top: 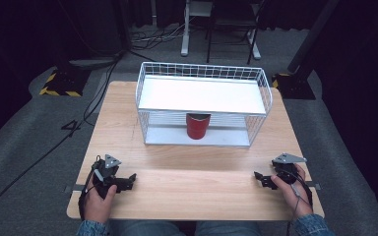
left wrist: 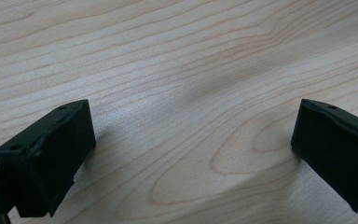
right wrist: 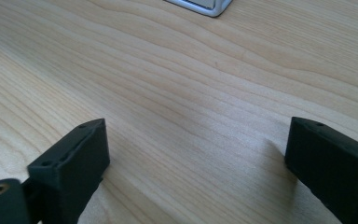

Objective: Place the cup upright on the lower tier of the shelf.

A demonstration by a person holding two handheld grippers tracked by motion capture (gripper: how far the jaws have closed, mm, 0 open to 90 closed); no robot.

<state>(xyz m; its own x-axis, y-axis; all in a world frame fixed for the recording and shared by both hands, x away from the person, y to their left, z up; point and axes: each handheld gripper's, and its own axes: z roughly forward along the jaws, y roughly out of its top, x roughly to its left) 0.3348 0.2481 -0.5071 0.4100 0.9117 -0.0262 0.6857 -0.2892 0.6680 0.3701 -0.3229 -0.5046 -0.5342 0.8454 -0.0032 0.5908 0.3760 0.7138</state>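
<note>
A red cup (top: 198, 126) stands on the lower level of a white wire rack (top: 203, 73) at the middle of the wooden table (top: 177, 157). My left gripper (top: 130, 178) rests low at the table's front left, held in a hand, pointing toward the centre. Its jaws stand wide apart over bare wood in the left gripper view (left wrist: 193, 135). My right gripper (top: 259, 177) sits at the front right, also in a hand, aimed inward. Its jaws are open with nothing between them (right wrist: 196, 149).
The rack's white upper shelf (top: 202, 95) is bare. A corner of the rack's base (right wrist: 205, 5) shows at the top of the right gripper view. Cables and stand legs (top: 184, 34) lie on the grey floor beyond the table.
</note>
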